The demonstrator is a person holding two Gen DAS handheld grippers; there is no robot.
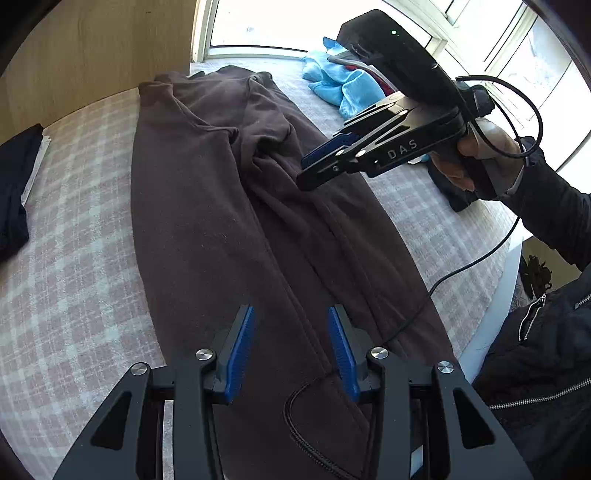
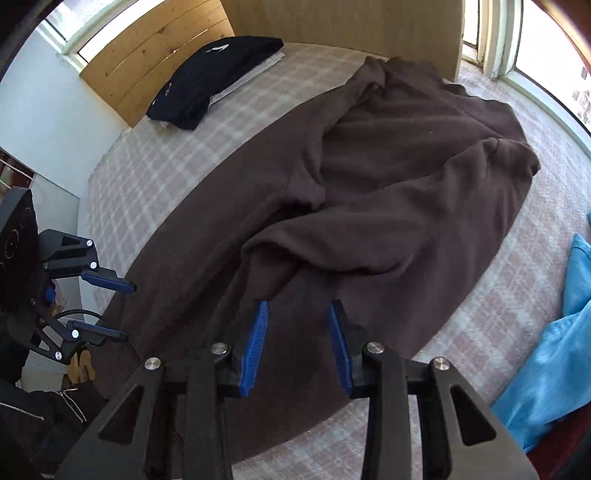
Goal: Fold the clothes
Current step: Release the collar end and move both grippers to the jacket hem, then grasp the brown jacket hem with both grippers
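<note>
the brown garment [image 1: 207, 206] lies stretched on the checked bed [image 1: 74, 258], its long axis running from your body toward the window [image 1: 258, 26]; the bunched, folded-over end points to the far side. your left gripper [image 1: 291, 347] hangs over the near end with its fingers apart, holding nothing, a black cable [image 1: 436, 284] trailing across the cloth beside it. your right gripper [image 2: 297, 332] hovers above the middle of the garment [image 2: 369, 206], fingers also spread and empty. a folded dark stack [image 2: 218, 74] sits by the wooden headboard [image 2: 147, 62]. blue cloth [image 2: 554, 354] lies on the bed's right side, apart from the garment. daylight comes through the window.
</note>
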